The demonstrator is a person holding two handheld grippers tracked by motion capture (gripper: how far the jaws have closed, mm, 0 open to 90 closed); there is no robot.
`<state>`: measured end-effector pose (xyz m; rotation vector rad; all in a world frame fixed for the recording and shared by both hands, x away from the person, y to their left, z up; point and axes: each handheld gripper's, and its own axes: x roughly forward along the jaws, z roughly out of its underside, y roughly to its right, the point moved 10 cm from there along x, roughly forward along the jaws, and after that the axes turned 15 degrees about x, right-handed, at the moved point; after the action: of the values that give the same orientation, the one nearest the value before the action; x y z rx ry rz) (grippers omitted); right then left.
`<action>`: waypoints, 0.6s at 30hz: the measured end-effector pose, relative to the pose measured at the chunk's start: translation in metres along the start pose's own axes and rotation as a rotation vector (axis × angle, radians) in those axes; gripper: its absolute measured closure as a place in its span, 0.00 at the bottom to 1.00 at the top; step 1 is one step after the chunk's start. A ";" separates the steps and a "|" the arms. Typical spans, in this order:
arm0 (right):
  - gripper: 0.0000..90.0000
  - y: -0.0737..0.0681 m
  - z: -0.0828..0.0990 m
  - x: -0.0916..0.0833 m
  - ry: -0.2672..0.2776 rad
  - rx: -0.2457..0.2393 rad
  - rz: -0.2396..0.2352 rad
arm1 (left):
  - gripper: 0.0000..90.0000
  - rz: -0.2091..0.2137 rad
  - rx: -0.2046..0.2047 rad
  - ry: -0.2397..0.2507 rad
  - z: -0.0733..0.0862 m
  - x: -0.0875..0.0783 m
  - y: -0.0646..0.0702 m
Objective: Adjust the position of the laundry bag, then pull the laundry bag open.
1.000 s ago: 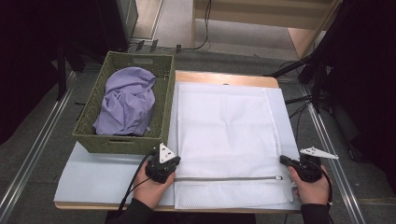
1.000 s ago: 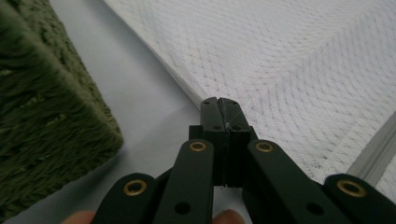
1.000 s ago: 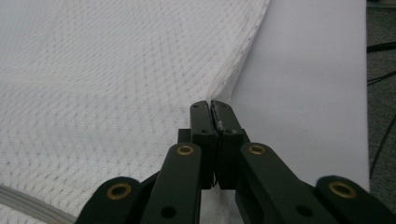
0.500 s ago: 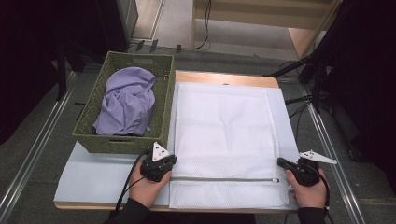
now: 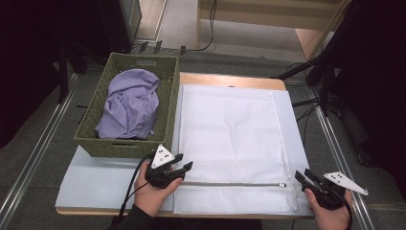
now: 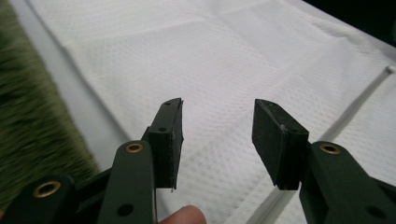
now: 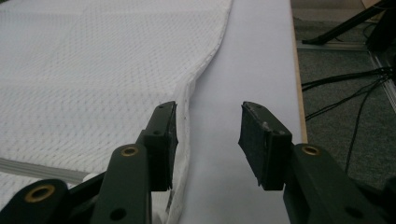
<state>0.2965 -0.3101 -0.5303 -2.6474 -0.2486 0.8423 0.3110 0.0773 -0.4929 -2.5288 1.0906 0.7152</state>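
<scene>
Fingers of both the left gripper (image 5: 184,167) and right gripper (image 5: 301,176) have just been opening, half-spread and empty over the mesh bag (image 5: 230,129); next, reach squarely for the purple shirt (image 5: 131,103) at ten o'clock.

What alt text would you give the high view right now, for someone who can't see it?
A white mesh laundry bag lies flat on the table, zipper near the front edge, with an open left hand-held gripper and right hand-held gripper at its two front corners, neither holding anything. A green woven basket holding a lilac garment sits to its left.

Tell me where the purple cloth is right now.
In the high view, the purple cloth lies bunched inside the green basket at the table's left, beside the white mesh bag.
</scene>
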 end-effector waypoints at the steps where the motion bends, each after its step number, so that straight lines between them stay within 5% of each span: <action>1: 0.61 0.000 0.002 -0.005 0.007 0.015 -0.006 | 0.59 0.009 0.003 0.000 -0.002 0.002 0.003; 9: 0.56 -0.004 0.010 -0.016 0.007 0.021 -0.017 | 0.59 0.077 0.011 0.005 -0.014 0.019 0.028; 18: 0.50 -0.007 0.025 -0.019 -0.051 0.034 -0.012 | 0.58 0.150 0.049 -0.016 -0.024 0.043 0.058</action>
<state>0.2657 -0.3017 -0.5370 -2.5925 -0.2603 0.9029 0.3010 0.0019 -0.5009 -2.4155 1.2871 0.7368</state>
